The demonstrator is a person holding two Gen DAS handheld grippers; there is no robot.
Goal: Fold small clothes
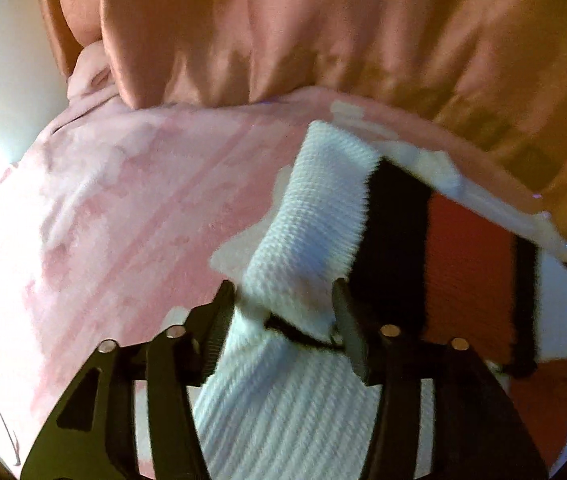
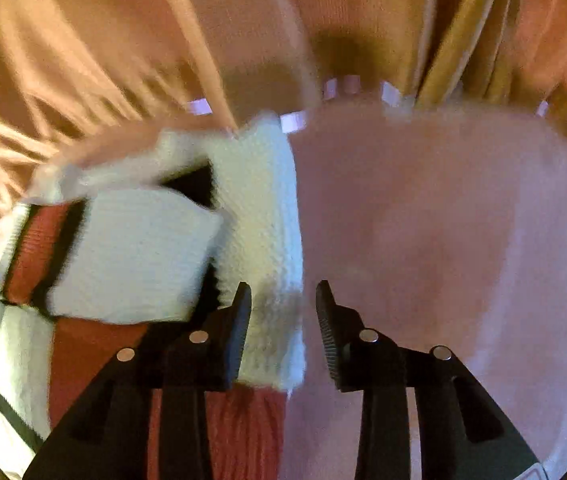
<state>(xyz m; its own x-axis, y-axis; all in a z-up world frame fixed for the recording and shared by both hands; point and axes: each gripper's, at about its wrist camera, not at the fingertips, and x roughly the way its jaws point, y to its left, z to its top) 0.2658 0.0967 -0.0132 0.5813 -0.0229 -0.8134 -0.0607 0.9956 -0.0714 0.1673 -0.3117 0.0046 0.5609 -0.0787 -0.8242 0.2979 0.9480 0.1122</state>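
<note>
Judging by how the knit garment (image 1: 315,216) lies, the folding is partly done but not finished. It is a small white ribbed piece with black and red bands, resting on a pink fleece blanket (image 1: 115,208), with orange-tan curtains (image 1: 283,32) hanging behind at twelve o'clock.

From the left wrist view, the left gripper (image 1: 283,304) has a white sleeve-like strip running up between its fingers towards one o'clock. The right-hand finger touches the strip's edge; the left-hand finger seems to stand just off it. I cannot tell whether the cloth is truly pinched or only lying in a half-wide gap.

From the right wrist view, the right gripper (image 2: 283,320) stands narrowly apart, and the white edge of the garment (image 2: 259,208) lies in the gap against its left-hand finger, with bare blanket (image 2: 443,220) on the other side. Nothing looks clamped there. At nine o'clock a white panel is already turned over onto the red and black body, so at least one fold appears made.

What seems left: laying the long white strip across the body, squaring the bundle, and perhaps a final fold in half. The blur makes finer edges hard to read.
</note>
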